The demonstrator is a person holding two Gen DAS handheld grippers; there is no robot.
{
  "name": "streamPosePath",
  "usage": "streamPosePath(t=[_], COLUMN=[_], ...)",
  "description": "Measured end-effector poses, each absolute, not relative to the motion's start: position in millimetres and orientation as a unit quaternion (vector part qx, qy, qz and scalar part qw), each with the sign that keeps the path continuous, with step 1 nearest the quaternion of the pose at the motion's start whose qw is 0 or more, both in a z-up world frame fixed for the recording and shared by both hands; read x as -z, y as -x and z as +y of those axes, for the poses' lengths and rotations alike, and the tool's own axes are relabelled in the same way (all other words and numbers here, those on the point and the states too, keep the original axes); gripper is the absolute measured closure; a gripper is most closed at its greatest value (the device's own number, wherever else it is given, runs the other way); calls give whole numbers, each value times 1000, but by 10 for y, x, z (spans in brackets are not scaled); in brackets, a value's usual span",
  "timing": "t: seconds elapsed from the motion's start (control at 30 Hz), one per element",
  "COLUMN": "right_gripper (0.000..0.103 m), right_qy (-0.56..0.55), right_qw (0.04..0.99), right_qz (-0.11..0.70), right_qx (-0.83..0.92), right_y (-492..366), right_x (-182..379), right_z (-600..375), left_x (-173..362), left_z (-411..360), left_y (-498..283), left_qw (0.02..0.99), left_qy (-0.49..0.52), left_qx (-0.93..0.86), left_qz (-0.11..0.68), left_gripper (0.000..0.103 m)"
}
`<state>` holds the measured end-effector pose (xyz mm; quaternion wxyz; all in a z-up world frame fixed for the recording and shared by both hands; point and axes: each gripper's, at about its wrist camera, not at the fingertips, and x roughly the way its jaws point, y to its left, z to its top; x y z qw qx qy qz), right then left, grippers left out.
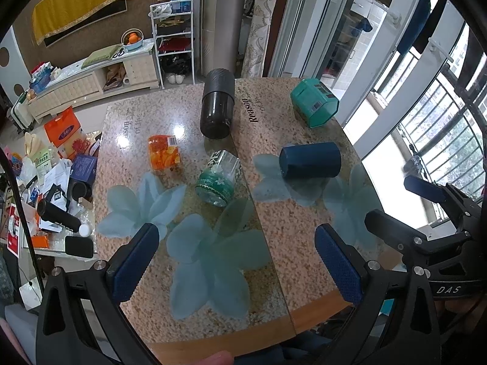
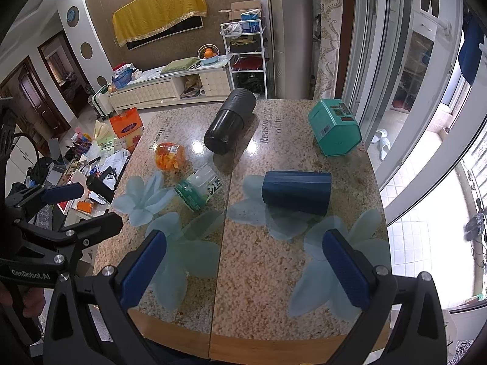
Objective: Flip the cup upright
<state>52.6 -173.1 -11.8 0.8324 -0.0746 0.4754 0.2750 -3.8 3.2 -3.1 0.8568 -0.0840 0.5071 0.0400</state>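
Dark blue cylindrical cup (image 2: 296,192) lies sideways on the speckled stone bench (image 2: 258,258), awaiting righting.
Both grippers, left gripper (image 1: 243,261) and right gripper (image 2: 249,266), hover released, empty, well short of it.

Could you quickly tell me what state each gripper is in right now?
Left gripper: open, holding nothing.
Right gripper: open, holding nothing.

The worktop (image 2: 268,261) has a glossy, speckled stone-look finish under glass-like glare. The dark blue cup (image 2: 296,192) looks matt; the black flask (image 2: 226,127) has a smooth sheen. The fingers (image 2: 345,270) carry dimpled blue rubbery pads.
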Motion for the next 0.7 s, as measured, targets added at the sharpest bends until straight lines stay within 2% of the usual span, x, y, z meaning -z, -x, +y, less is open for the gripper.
streamPosePath(t=[0.5,0.7], right_gripper=[0,0], right_qy=[73,67], right_qw=[832,831], right_qz=[475,479], right_qx=[-276,-275], right_y=[-517,-525], right_x=[114,117], right_z=[-1721,-1736], left_x=[-6,-29], left_z=[20,-31], left_y=[-17,-172], left_qw=[856,850], left_qy=[74,31], left_qx=[-37,-18], left_qz=[511,526], left_gripper=[0,0])
